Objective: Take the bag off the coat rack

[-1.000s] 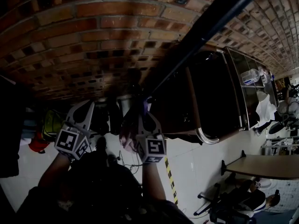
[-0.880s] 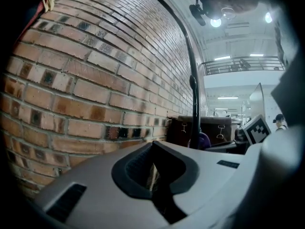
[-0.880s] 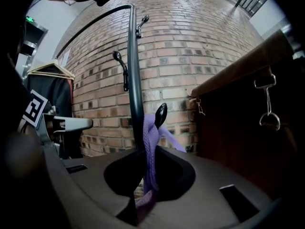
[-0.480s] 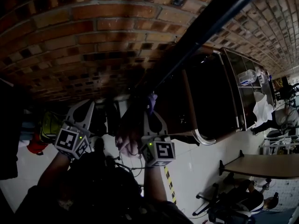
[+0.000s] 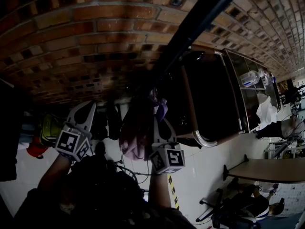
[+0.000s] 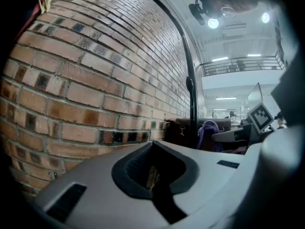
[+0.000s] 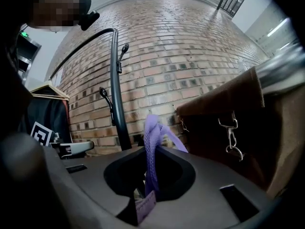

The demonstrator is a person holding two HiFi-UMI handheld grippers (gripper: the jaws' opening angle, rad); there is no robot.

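Clamping the strap [image 7: 151,142] in my right gripper [image 5: 159,128], left gripper [image 5: 83,114] closed and empty; the bag [image 5: 135,138] seems unhooked, and I must carry it off the rack [image 5: 200,18].

Wall [image 5: 71,32]: red-brown brick, pale mortar. Rack pole [image 7: 116,94]: black. Strap [image 7: 151,147]: lilac, woven. Bag [image 5: 133,137]: dusty pink. Other bag [image 7: 224,109]: brown, with silver clip [image 7: 231,137]. Floor tape [image 5: 172,187]: yellow-black stripes.

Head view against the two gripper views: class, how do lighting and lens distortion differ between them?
Head view: dim and underexposed, the brick wall bowed by the wide lens, the lower part nearly black. Left gripper view: ceiling lights flare white, brick courses curve, corners vignette dark. Right gripper view: evenly lit, the purple strap sharp, edges dark and bent.
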